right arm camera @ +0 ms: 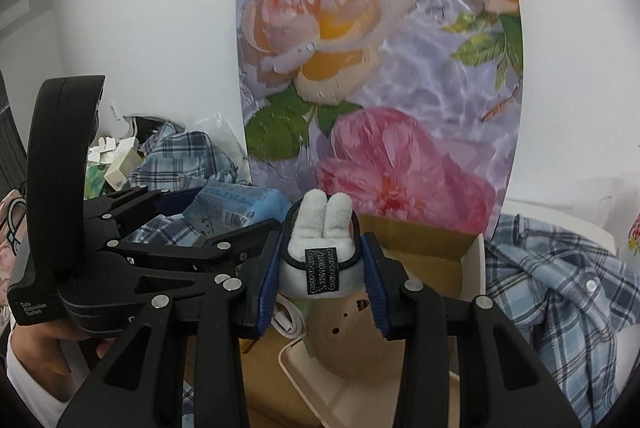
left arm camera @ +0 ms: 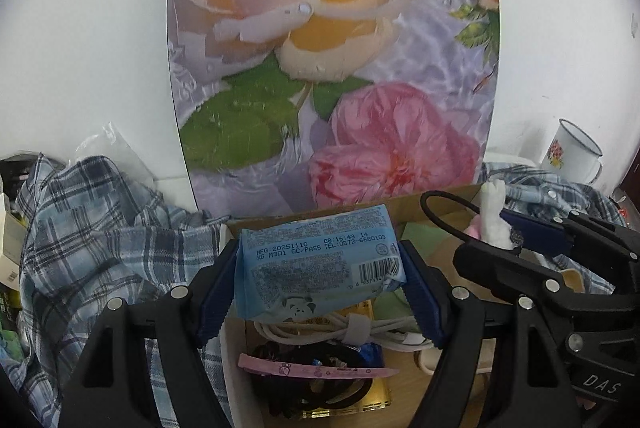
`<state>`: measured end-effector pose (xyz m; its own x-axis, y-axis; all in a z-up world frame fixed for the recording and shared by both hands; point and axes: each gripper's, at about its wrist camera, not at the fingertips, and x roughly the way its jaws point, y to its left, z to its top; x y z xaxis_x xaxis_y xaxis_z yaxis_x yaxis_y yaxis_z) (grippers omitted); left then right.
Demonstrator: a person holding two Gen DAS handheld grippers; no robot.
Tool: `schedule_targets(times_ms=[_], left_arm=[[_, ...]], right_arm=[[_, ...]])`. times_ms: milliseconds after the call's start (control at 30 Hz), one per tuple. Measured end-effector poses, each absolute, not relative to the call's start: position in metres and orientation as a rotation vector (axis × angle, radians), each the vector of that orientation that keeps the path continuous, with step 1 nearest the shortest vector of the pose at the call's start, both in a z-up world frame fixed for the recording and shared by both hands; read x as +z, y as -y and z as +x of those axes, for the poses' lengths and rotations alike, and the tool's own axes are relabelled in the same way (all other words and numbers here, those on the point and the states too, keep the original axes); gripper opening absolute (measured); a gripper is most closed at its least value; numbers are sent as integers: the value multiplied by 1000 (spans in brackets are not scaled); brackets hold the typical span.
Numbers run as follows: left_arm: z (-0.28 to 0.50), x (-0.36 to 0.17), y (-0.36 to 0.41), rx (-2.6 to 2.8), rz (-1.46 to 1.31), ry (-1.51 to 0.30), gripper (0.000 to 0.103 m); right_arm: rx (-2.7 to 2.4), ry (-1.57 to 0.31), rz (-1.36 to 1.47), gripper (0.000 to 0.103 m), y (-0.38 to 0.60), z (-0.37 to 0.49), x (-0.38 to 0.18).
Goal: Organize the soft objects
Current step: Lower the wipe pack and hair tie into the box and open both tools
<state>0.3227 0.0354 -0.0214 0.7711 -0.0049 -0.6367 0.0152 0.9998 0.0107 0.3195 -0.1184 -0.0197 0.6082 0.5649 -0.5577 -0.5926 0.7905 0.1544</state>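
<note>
My left gripper (left arm camera: pixel 320 276) is shut on a light blue wet-wipes pack (left arm camera: pixel 320 264), held crosswise over an open cardboard box (left arm camera: pixel 436 199). The pack (right arm camera: pixel 236 207) and the left gripper (right arm camera: pixel 224 240) also show at the left of the right wrist view. My right gripper (right arm camera: pixel 322 268) is shut on a small white plush rabbit (right arm camera: pixel 320 252) with a black loop and a black label, above the same box (right arm camera: pixel 424 248). In the left wrist view the rabbit (left arm camera: pixel 494 220) and the right gripper (left arm camera: pixel 520 244) sit at the right.
The box holds a coiled white cable (left arm camera: pixel 348 332), a pink hair clip (left arm camera: pixel 316 370), black items and a beige object (right arm camera: pixel 348 332). Plaid shirts lie on both sides (left arm camera: pixel 100 236) (right arm camera: pixel 560 288). A floral panel (left arm camera: pixel 332 59) stands behind; an enamel mug (left arm camera: pixel 572 155) is far right. Small cartons (right arm camera: pixel 120 163) pile at left.
</note>
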Motion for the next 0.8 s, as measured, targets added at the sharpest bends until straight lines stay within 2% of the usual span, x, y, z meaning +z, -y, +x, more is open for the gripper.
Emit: schedule_targets(times_ms=[233, 367, 400, 467, 533, 567, 633, 667, 800], left_arm=[[327, -33, -35, 2, 33, -740, 78], [328, -35, -37, 14, 28, -742, 78], [328, -34, -37, 29, 32, -740, 82], [328, -32, -39, 54, 45, -724, 90], [326, -29, -41, 57, 46, -708, 95], [325, -27, -43, 67, 43, -701, 102], [324, -24, -45, 71, 37, -682, 103], [323, -23, -47, 56, 19, -679, 103], [322, -16, -52, 48, -22, -660, 103]], right_arm=[[662, -693, -21, 38, 118, 329, -36], [648, -702, -27, 41, 117, 331, -39], [642, -702, -29, 44, 116, 331, -39], [618, -700, -34, 62, 116, 332, -38], [585, -680, -54, 72, 118, 331, -35], [561, -672, -69, 76, 118, 330, -33], [539, -659, -81, 80, 121, 330, -29], [532, -651, -77, 85, 122, 329, -27], [521, -644, -47, 97, 131, 331, -22]])
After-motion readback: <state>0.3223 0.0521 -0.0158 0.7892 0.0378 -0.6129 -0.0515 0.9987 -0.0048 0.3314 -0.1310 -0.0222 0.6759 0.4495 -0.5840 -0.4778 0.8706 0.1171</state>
